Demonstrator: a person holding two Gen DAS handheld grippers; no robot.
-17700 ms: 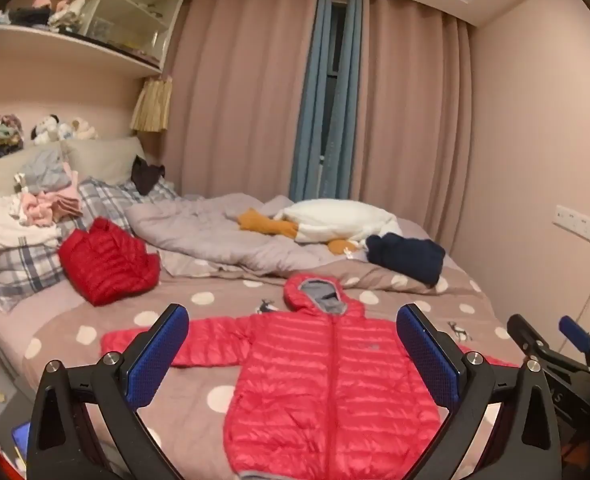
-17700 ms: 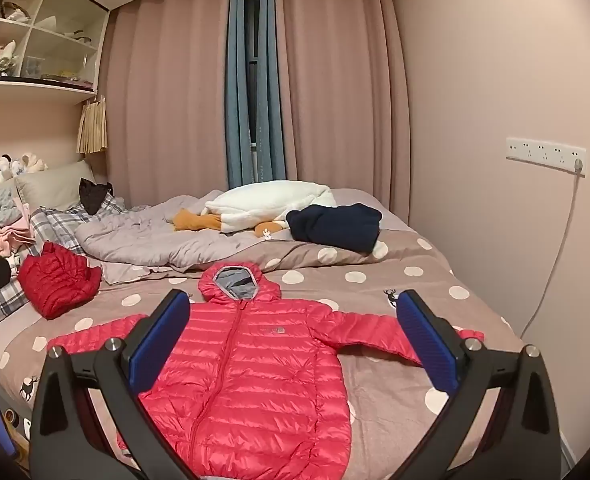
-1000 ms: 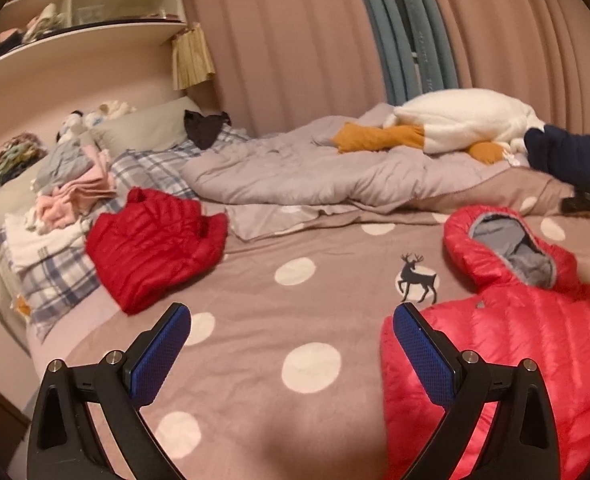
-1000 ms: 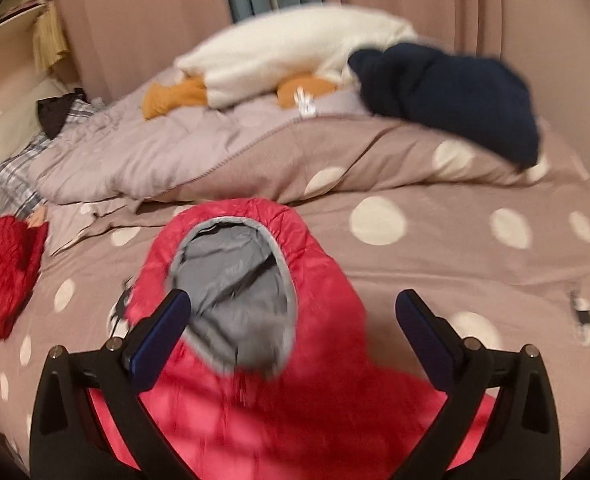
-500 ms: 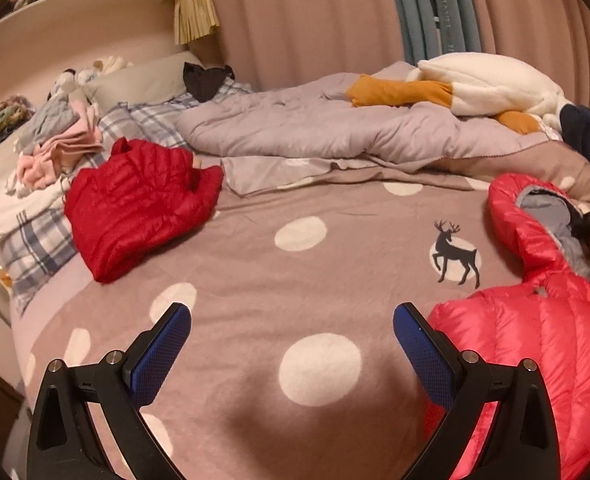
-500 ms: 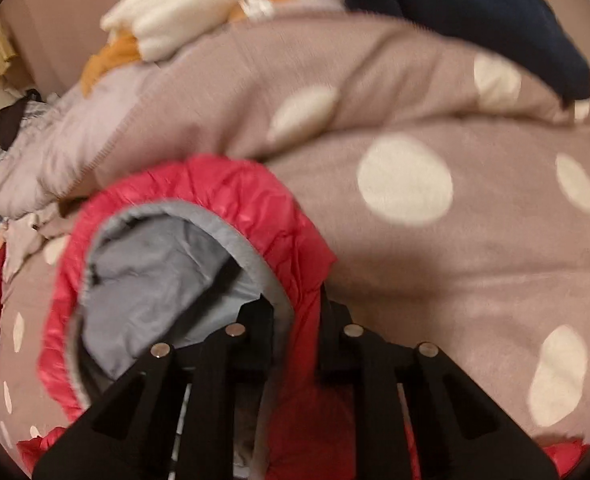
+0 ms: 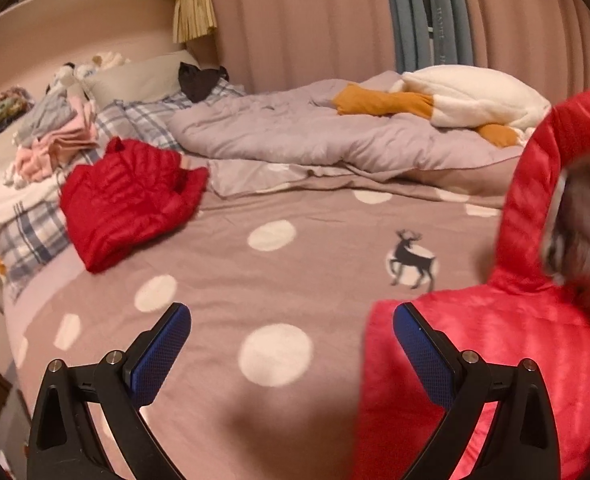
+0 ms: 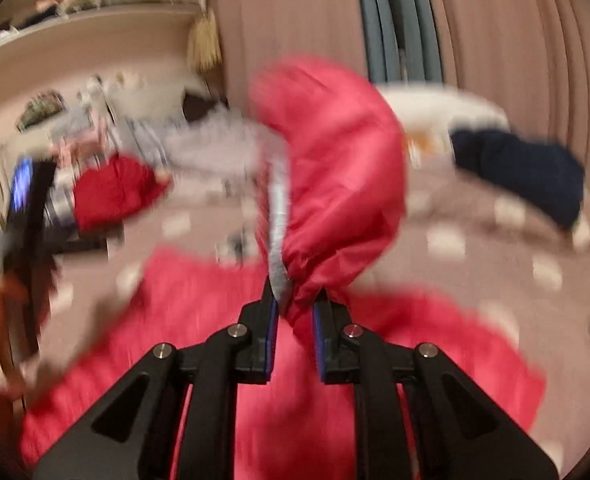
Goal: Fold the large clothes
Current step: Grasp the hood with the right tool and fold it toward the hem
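Lying on a bed, a puffy quilted pink-red jacket (image 8: 223, 320) has its hood (image 8: 335, 168) pulled upright off the covers. The right gripper (image 8: 293, 312) is pinched narrow on the hood's rim, where the grey edging bunches between the two blue pads. The jacket's shell is glossy, stitched in horizontal channels; its lower body runs out of the bottom of the right wrist view, and most of that view is smeared by motion blur.

From the left wrist view the same jacket (image 7: 495, 360) fills the right side, its hood (image 7: 535, 184) rising in a tall arch and cut off at the frame's edge, with a blurred grey shape inside the hood that cannot be made out. The left gripper (image 7: 291, 340) stands wide apart with nothing between its textured blue pads; its right finger sits in front of the jacket's near edge, and whether it touches cannot be told.

The bedspread (image 7: 223, 304) is soft mauve fabric with large white dots and a small dark deer print (image 7: 411, 260). Well apart, near the checked pillows, lies a crumpled darker red quilted jacket (image 7: 127, 196). Beyond it are a rumpled lilac duvet (image 7: 295, 136), a white and orange plush toy (image 7: 455, 96), and pleated pink curtains (image 7: 303, 20). A dark navy garment (image 8: 523, 176) shows only as a blur.
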